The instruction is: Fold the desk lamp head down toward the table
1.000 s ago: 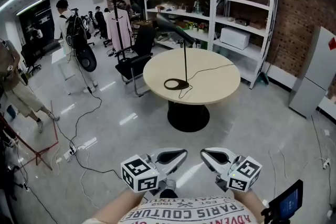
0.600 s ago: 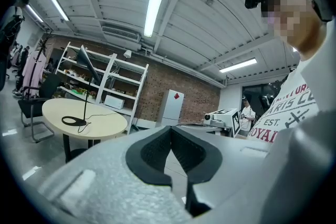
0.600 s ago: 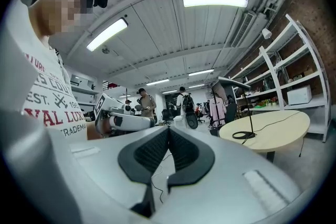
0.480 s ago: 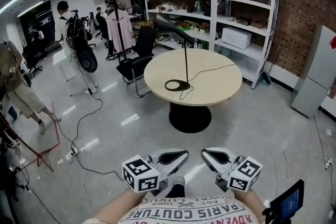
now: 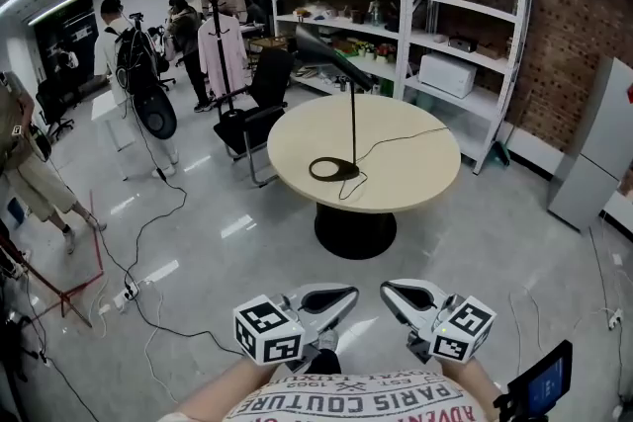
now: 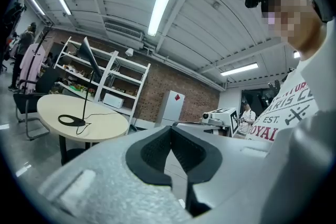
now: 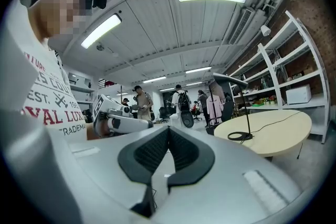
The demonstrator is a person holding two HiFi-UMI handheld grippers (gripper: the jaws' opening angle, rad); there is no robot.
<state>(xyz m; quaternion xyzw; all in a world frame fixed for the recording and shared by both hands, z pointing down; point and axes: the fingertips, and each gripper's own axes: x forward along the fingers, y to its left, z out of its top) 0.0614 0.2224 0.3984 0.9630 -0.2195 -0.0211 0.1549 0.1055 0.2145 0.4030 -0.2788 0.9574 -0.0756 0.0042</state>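
Black lamp (image 5: pixel 353 119) upright, left tool (image 6: pixel 171 128), right tool (image 7: pixel 169 128) closed in gripper views

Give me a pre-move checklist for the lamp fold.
1. Desk lamp upright on round table, head raised: ok.
2. Claws ready to grasp: not ok; left claw and right claw are both shut and empty.
3. Lamp within reach: not ok; the table stands well off across the floor.
4. Walking line: probably ok; floor cables lie to its left.
5. Cord slack on the tabletop: ok.
6. Head hinge free to fold: cannot tell from here.
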